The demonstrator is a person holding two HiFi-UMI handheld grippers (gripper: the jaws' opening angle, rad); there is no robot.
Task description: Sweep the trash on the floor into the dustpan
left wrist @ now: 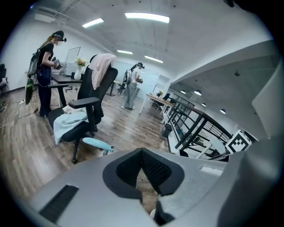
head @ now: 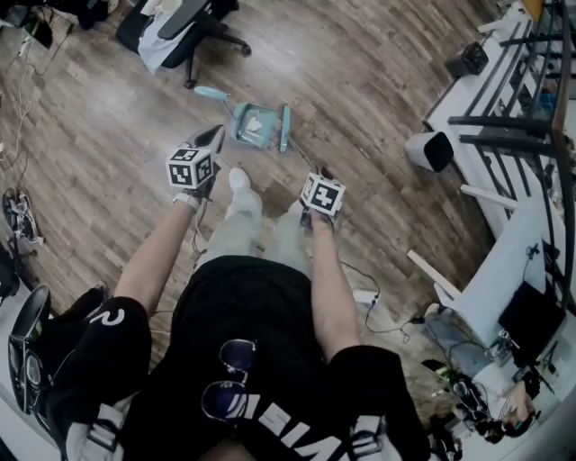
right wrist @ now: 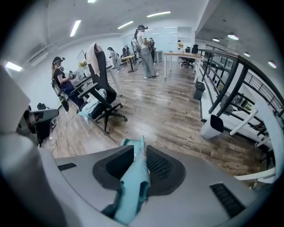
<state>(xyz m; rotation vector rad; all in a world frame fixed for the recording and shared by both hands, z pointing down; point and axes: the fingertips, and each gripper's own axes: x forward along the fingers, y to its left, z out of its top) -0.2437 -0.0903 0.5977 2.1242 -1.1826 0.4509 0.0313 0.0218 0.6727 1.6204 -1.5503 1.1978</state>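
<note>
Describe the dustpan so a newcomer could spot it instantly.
Find the black office chair on the wooden floor. Between it and the person's white shoe lies the dustpan. It is the only pale teal tray, with a matching brush alongside.

Open floor [head: 360,81] lies ahead, office chair [head: 180,36] on its left, white bin [head: 430,149] on its right.

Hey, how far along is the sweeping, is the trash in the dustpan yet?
Done: the dustpan sits on the floor with something pale inside. In hand: the right gripper is shut on the teal broom handle, brush head beside the pan; the left gripper is shut, empty. Left: what look like a few specks near the pan.
</note>
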